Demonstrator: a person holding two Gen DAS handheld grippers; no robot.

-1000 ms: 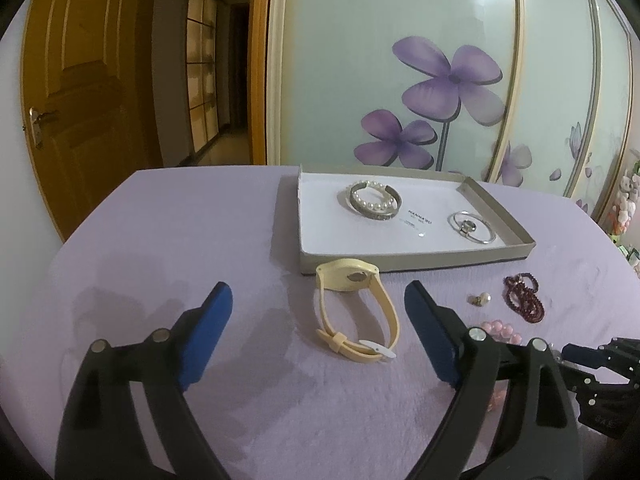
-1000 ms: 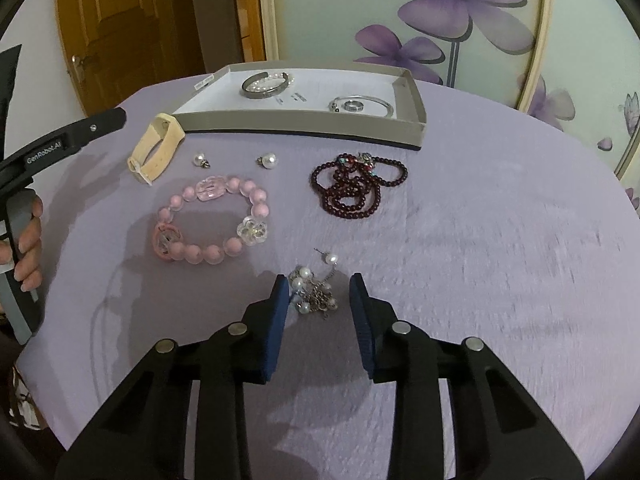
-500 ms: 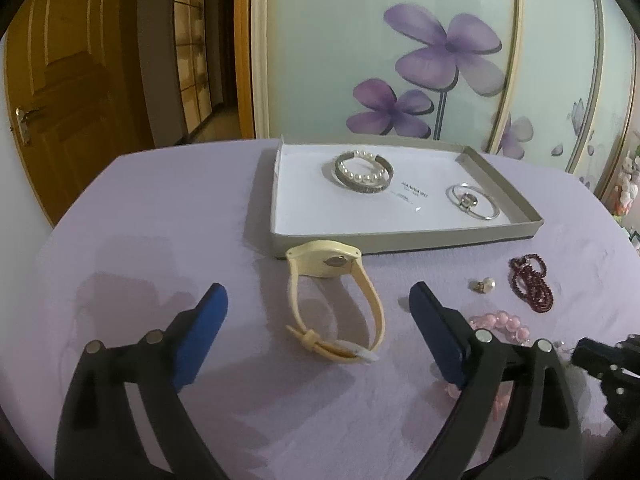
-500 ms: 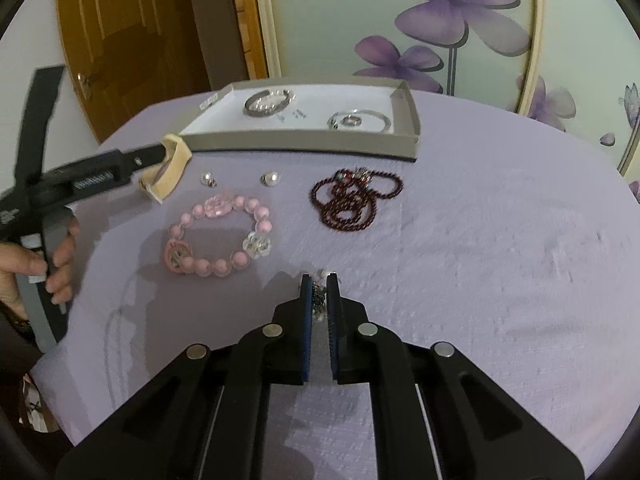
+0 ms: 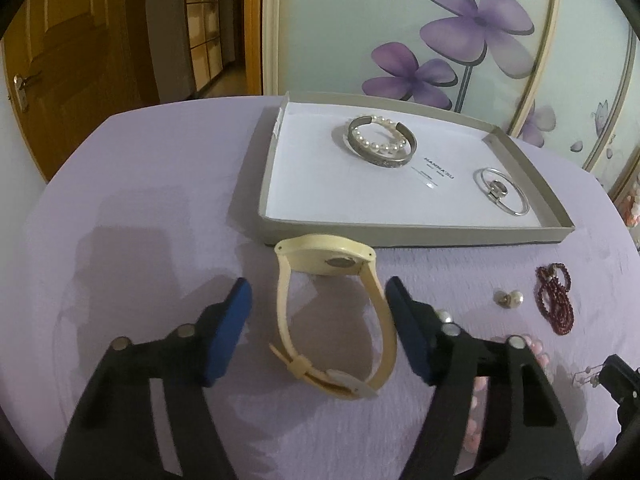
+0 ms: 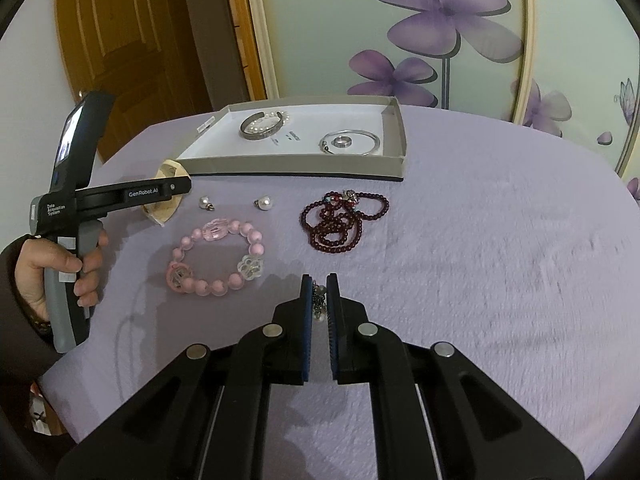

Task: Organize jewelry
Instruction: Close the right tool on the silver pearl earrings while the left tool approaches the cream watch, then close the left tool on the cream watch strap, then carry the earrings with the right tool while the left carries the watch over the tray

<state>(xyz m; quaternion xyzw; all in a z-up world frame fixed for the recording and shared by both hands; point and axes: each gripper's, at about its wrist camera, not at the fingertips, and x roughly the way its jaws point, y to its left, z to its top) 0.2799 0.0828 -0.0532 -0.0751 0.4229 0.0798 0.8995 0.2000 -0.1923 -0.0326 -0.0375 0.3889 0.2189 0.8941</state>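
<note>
Left gripper [image 5: 318,320]: held wide apart, astride the cream watch [image 5: 334,316]; nothing clamped.
Watch: smooth rubbery strap loop, long axis running away toward the grey tray [image 5: 416,236], just short of its wall.
Right gripper [image 6: 319,312]: pinched on the pearl earring cluster [image 6: 319,304], small beads on dangling chain.
Nearer the tray: judged the left.
</note>
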